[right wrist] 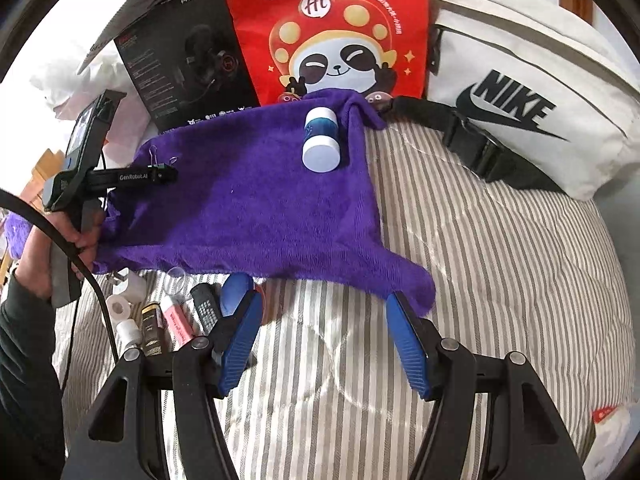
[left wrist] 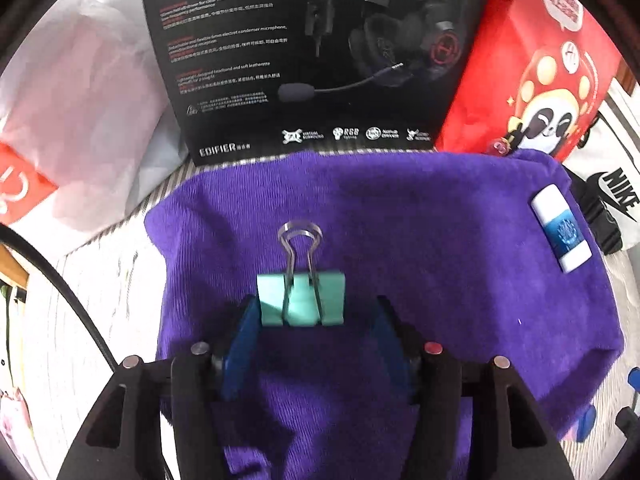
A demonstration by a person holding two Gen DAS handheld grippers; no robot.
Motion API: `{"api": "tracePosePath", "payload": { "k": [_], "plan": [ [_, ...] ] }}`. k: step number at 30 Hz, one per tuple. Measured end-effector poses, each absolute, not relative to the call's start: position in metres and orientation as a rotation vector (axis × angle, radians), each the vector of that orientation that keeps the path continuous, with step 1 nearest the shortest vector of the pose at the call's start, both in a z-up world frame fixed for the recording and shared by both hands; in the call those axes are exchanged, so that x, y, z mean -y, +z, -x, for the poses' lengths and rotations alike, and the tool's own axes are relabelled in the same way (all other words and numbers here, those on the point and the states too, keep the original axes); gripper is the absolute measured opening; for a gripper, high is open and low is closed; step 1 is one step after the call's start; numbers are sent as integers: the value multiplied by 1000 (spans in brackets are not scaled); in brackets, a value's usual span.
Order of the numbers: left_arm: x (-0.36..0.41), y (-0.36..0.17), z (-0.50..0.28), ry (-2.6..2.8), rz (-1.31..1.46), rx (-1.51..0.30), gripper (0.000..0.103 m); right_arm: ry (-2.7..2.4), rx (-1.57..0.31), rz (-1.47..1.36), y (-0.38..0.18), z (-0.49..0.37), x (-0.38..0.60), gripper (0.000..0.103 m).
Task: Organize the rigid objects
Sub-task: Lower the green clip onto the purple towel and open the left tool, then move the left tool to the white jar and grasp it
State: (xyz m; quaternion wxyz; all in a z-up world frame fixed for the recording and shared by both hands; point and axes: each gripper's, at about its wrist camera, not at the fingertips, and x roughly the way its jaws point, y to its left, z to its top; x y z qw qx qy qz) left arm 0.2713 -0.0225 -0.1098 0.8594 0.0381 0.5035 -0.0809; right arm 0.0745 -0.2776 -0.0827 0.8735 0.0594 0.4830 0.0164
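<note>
Left wrist: mint-green binder clip point(left wrist: 301, 300), silver wire handles, on purple towel point(left wrist: 440, 240).

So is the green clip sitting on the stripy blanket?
No, the green binder clip lies on the purple towel, between the left gripper's open blue fingers, not on the striped bedding.

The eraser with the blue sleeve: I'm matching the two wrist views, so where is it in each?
Left wrist view: eraser at the right edge, on the purple towel's far right corner.
Right wrist view: eraser upper centre, near the towel's far edge.
Shared landmark: red panda bag behind the towel.
</note>
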Motion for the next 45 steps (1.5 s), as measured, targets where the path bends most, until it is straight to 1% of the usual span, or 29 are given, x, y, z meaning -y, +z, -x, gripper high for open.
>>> {"api": "tracePosePath", "payload": {
  "k": [6,11,16,19,22,27,35,39,44,45],
  "plan": [
    [10,-97,-225,-188,-27,-1024,56,41,-1001,-146,-78,-56,274,64],
    [11,-77,-162,-241,-12,-968,56,46,-986,-149,-71,-38,263,64],
    [8,-71,-107,-310,-34,-941,56,50,-981,-142,-67,-21,254,64],
    [-5,-74,-91,-369,12,-958,56,53,-970,-138,-64,-12,249,64],
    [-4,-83,-83,-369,51,-997,56,63,-966,-137,-63,-5,244,64],
    [1,-101,-97,-338,122,-1049,56,70,-977,-125,-67,1,238,64],
    [-2,-112,-86,-263,28,-1069,56,71,-997,-133,-77,7,237,64],
    [-10,-112,-80,-265,19,-1054,56,79,-1005,-130,-79,6,235,64],
    [0,-115,-82,-280,-37,-1036,55,79,-1020,-126,-84,5,234,64],
    [2,-116,-81,-280,-60,-1023,54,78,-1022,-125,-84,5,234,64]
  ]
}}
